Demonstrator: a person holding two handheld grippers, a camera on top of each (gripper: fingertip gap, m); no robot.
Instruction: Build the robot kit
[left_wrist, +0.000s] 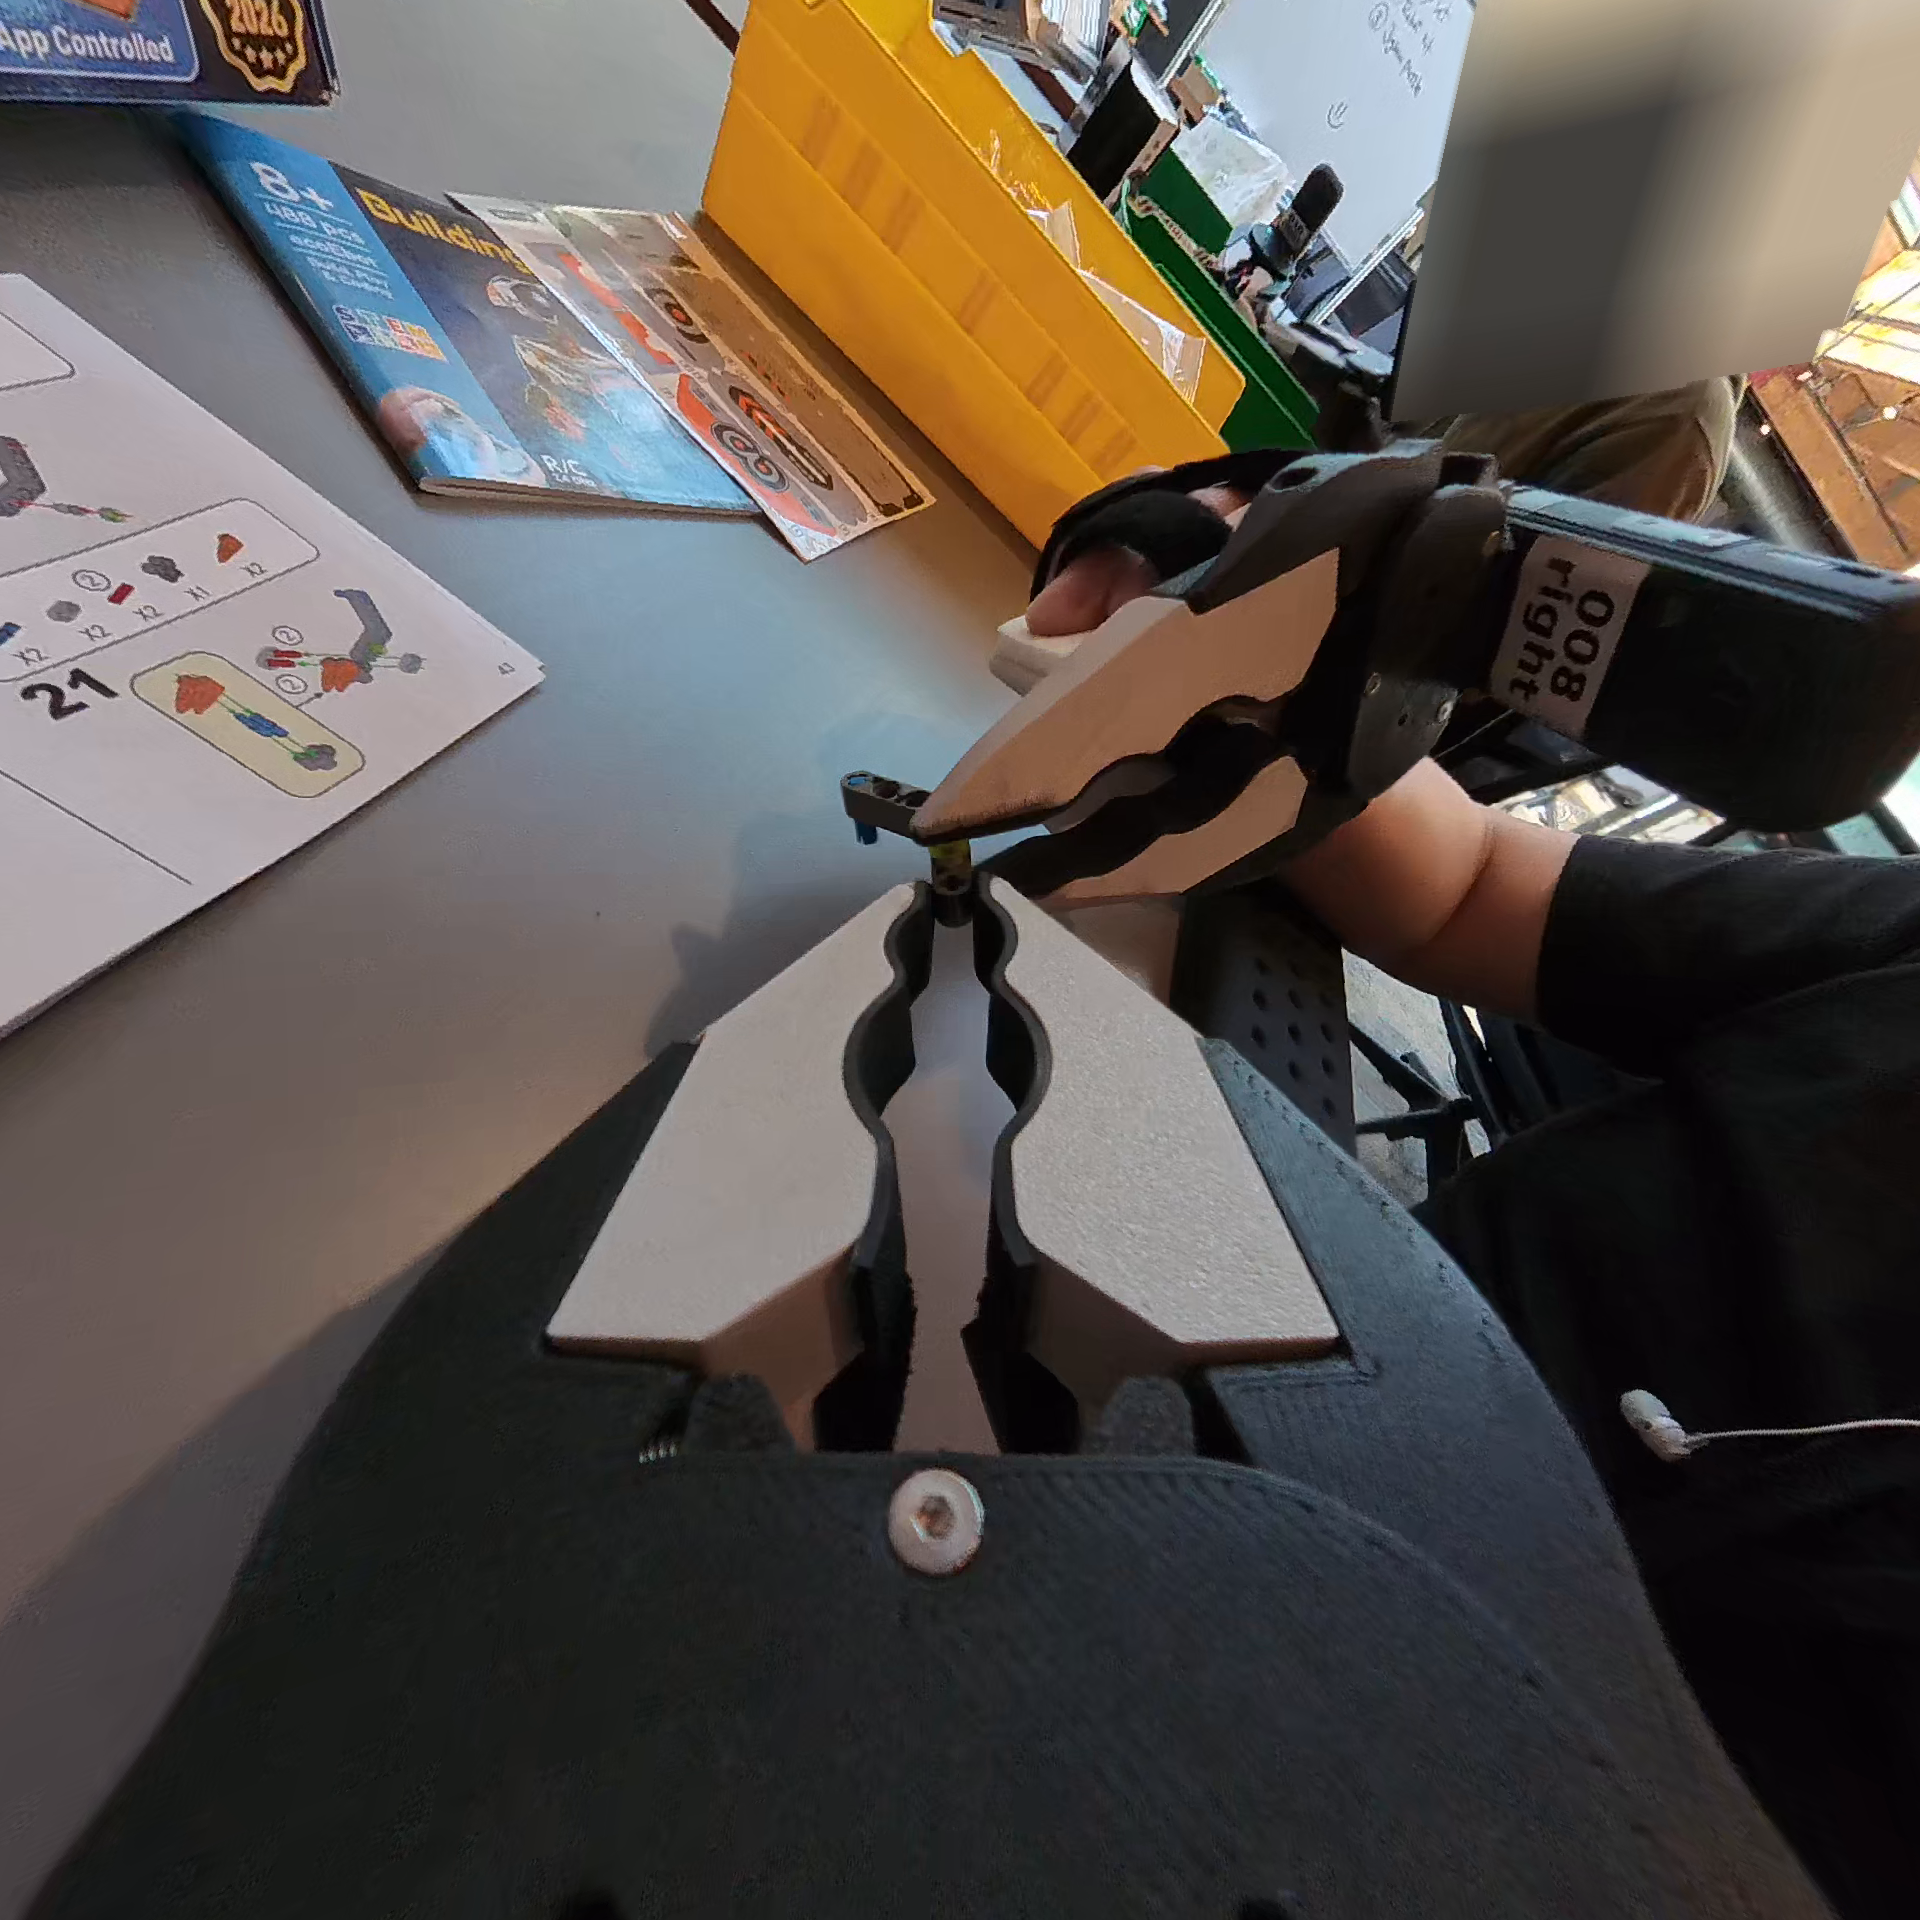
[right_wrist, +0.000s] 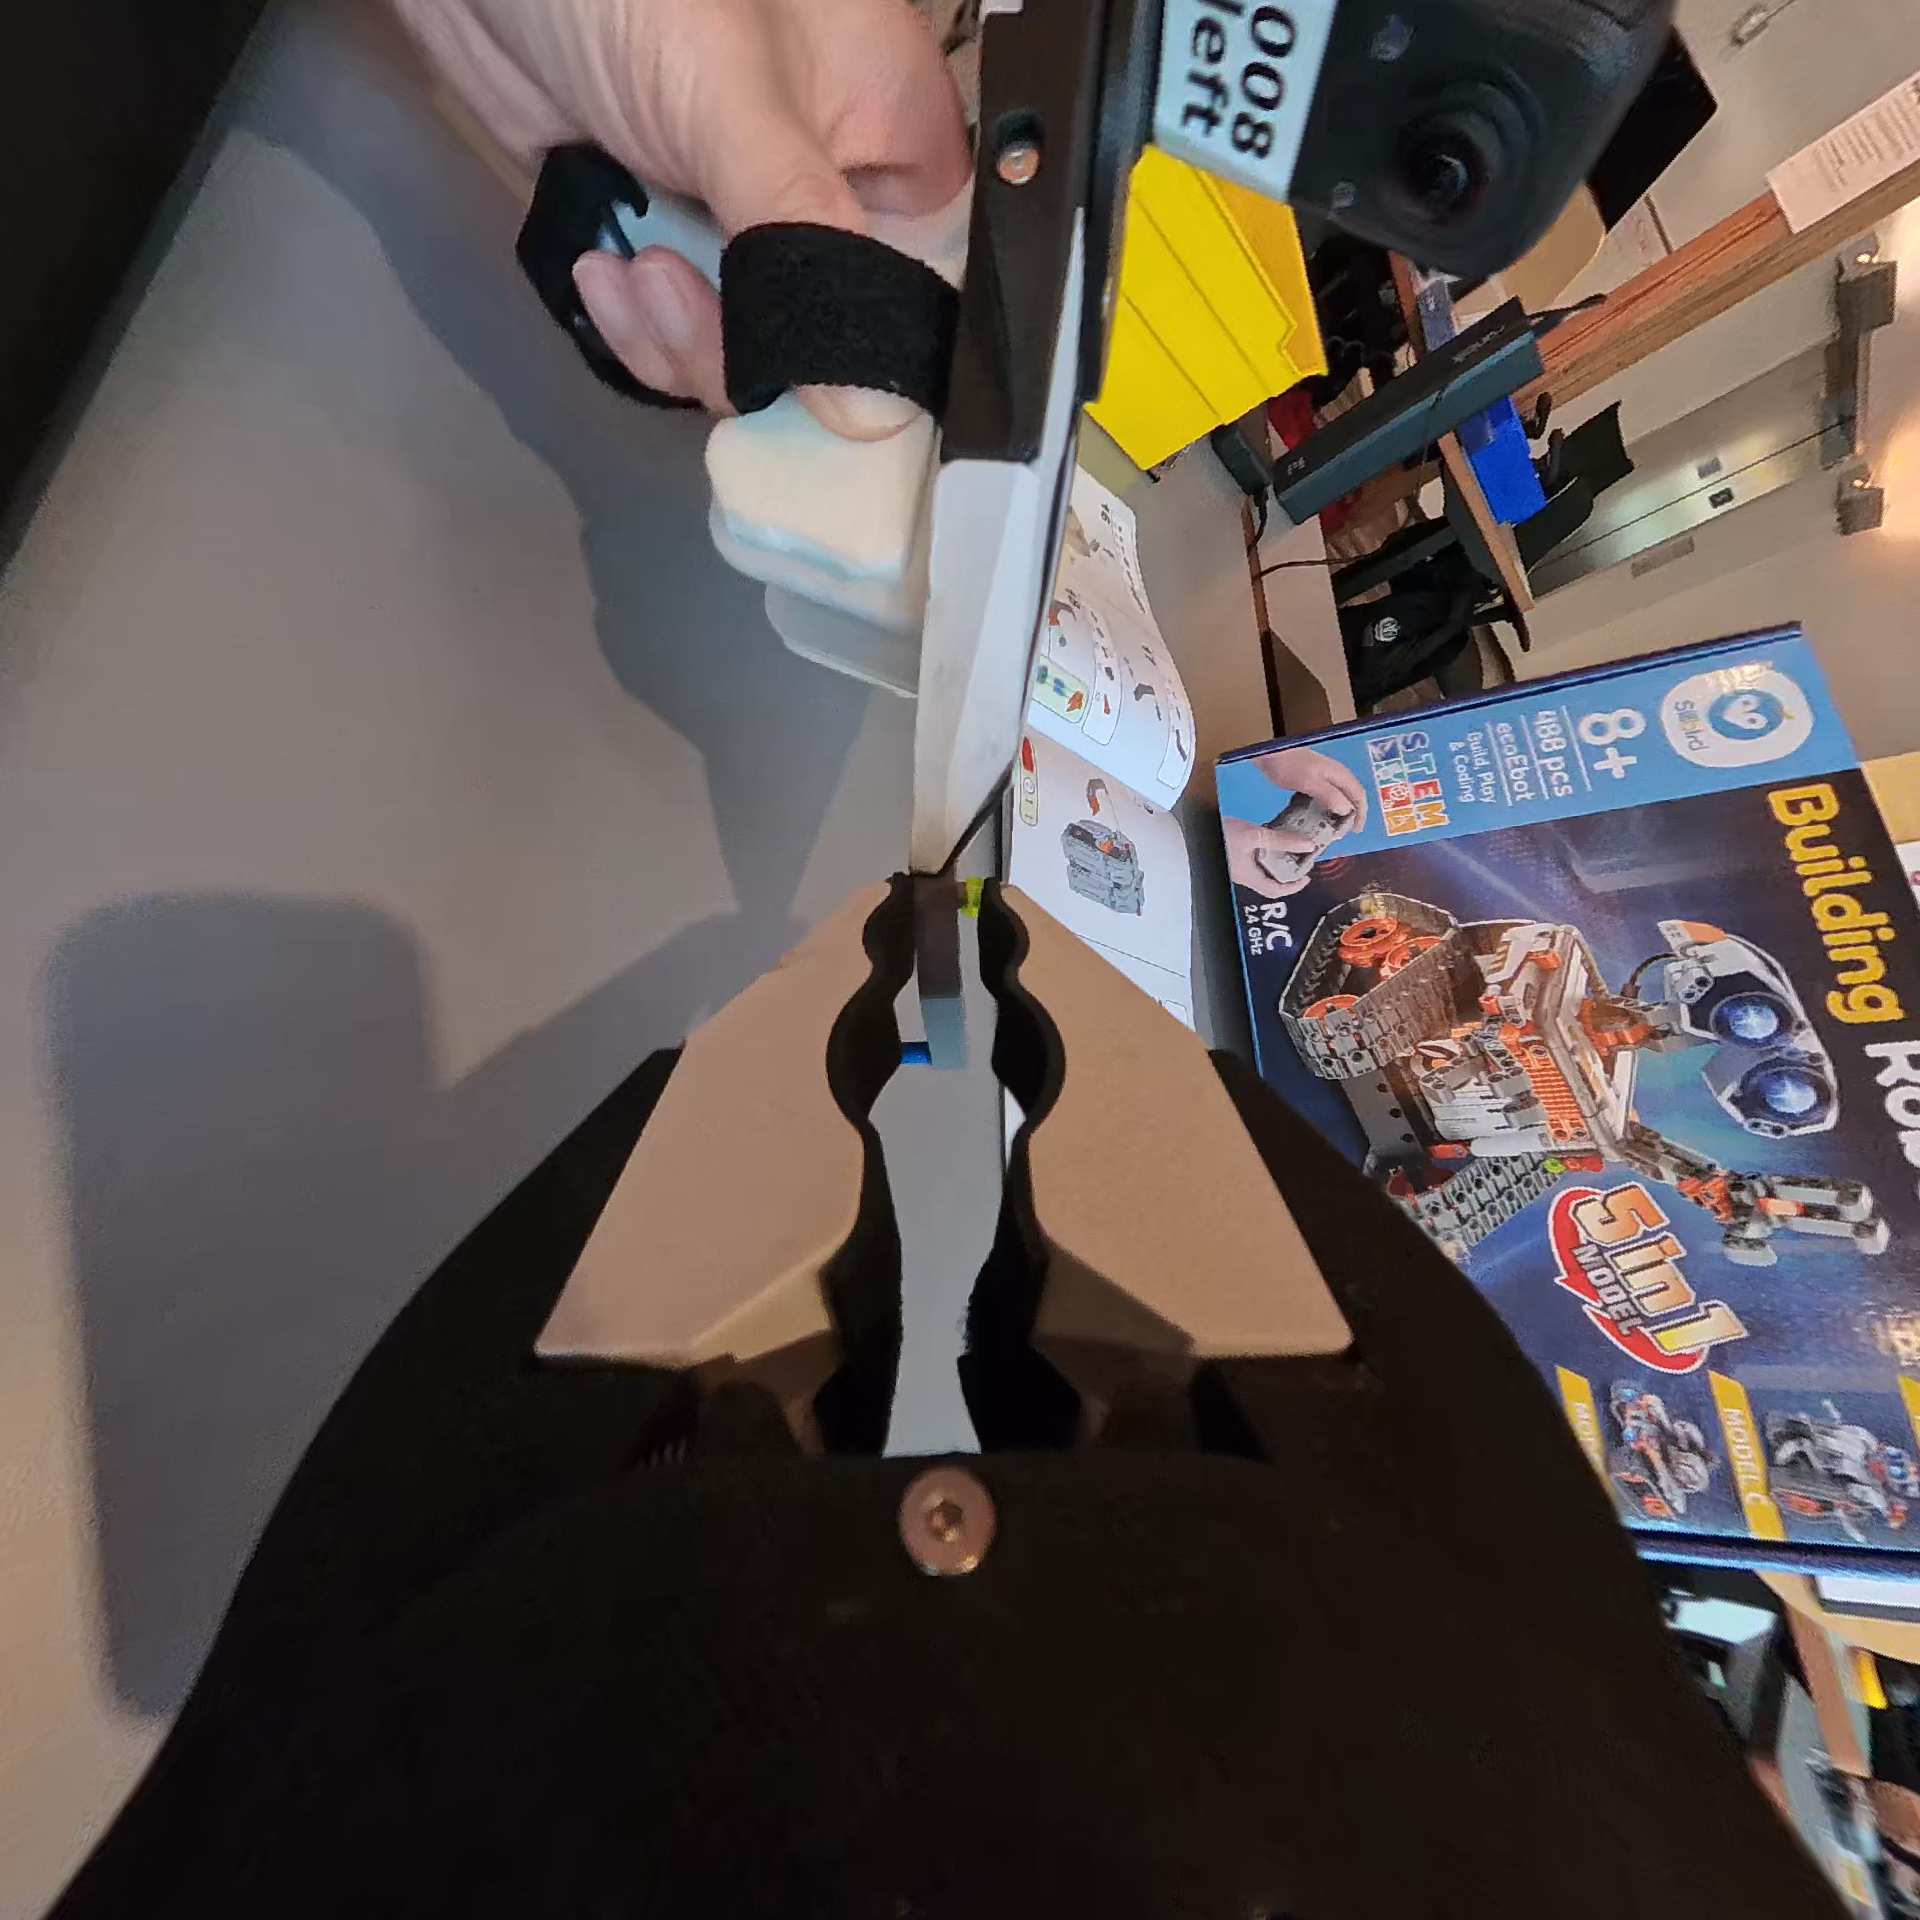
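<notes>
While both tools meet tip to tip above the grey table (left_wrist: 416, 1039), each has its jaws drawn nearly together on a small building-toy part. The left gripper (left_wrist: 951, 891) pinches a short dark pin (left_wrist: 950, 894) with a yellow-green end at its very tips; the pin stands up out of the tips toward the other tool. The right gripper (left_wrist: 951, 831) comes in from the right in the left wrist view, its jaws narrowed on a dark grey beam (left_wrist: 883, 800) pierced with holes, which juts out to the left of its tips with a small blue peg (left_wrist: 862, 831) under its far end. Pin and beam sit just beside each other, apparently touching, though I cannot tell whether they are joined.

In the right wrist view the right gripper (right_wrist: 940, 894) clamps the same grey beam (right_wrist: 940, 987) edge-on between its fingers, the blue peg (right_wrist: 914, 1055) poking out to the left and the yellow-green end of the pin (right_wrist: 974, 896) showing at the tips, where the left gripper (right_wrist: 951, 857) descends from the top.

On the table to the left in the left wrist view lies an open instruction booklet (left_wrist: 208, 644); farther off lie a blue manual (left_wrist: 468, 353) and a sticker sheet (left_wrist: 727, 374), with a yellow bin (left_wrist: 935, 260) beyond. A blue toy box (right_wrist: 1610, 1091) lies at the right of the right wrist view.
</notes>
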